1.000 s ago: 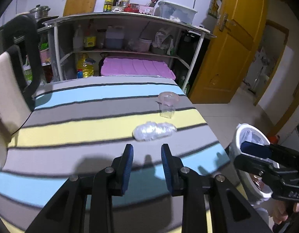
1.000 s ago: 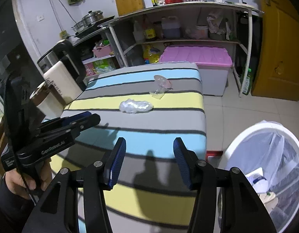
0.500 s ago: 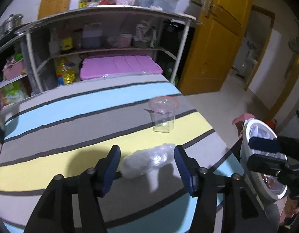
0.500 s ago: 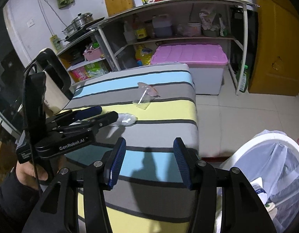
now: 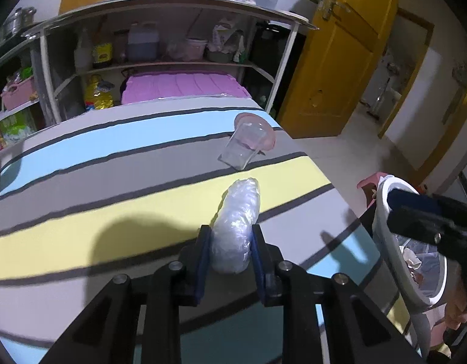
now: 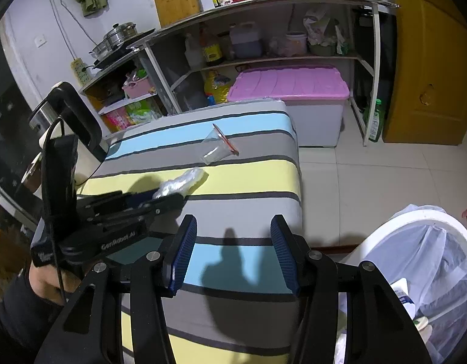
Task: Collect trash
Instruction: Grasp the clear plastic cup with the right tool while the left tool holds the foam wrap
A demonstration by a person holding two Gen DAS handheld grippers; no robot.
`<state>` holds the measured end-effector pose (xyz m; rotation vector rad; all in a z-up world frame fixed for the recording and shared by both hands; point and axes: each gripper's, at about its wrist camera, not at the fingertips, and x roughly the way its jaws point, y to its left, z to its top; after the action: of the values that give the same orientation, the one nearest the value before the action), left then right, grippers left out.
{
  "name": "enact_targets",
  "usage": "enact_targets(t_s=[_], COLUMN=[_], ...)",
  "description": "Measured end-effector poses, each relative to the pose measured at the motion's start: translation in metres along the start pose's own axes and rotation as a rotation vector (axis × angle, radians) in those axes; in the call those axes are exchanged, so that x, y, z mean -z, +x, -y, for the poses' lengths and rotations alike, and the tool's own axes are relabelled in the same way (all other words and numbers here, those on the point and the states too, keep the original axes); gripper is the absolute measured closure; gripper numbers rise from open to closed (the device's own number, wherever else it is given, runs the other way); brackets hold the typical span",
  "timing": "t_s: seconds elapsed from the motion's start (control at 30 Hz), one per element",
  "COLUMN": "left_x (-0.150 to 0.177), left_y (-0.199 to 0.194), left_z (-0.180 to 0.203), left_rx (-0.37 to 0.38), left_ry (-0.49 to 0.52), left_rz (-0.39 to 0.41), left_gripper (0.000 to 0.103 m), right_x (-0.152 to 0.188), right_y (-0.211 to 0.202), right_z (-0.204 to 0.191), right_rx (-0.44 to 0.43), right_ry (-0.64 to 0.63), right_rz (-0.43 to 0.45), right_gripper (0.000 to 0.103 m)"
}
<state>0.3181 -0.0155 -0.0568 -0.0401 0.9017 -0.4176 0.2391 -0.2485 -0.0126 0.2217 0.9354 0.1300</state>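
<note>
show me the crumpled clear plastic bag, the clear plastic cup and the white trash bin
crumpled clear plastic bag (image 5: pixel 236 227): left wrist view, middle of the wad between the fingers
clear plastic cup with pink lid (image 5: pixel 242 147): left wrist view, its transparent side wall
white trash bin (image 6: pixel 382 236): right wrist view, its white rim

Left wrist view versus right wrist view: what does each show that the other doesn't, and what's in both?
Only the left wrist view shows the left gripper pads closed on the plastic wad; its jaws have just been closing. Only the right wrist view shows the right gripper open and empty above the striped cloth, and the person's left hand. Both show the wad, the tipped clear cup, the lined bin and the pink-lidded box.
</note>
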Motion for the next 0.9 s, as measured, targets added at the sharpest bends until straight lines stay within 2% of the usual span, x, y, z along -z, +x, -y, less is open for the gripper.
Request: enact_targets(t_s=[0.43, 0.7, 0.9], left_x=[0.029, 0.035, 0.039], left_y=[-0.068, -0.088, -0.098], left_z=[-0.022, -0.042, -0.060], left_rx=[-0.076, -0.097, -0.108], left_ry=[-0.136, -0.174, -0.206], left_rz=[0.066, 0.094, 0.106], left_gripper=[0.077, 0.077, 0.077], right_x=[-0.016, -0.040, -0.054], right_y=[0.014, 0.052, 0.088], right_z=[-0.023, -0.031, -0.033], right_rx=[-0.024, -0.051, -0.034], right_ry=[-0.006, 0.052, 0.089], right_rz=[-0.007, -0.039, -0.078], right_gripper=[0.051, 0.051, 0.051])
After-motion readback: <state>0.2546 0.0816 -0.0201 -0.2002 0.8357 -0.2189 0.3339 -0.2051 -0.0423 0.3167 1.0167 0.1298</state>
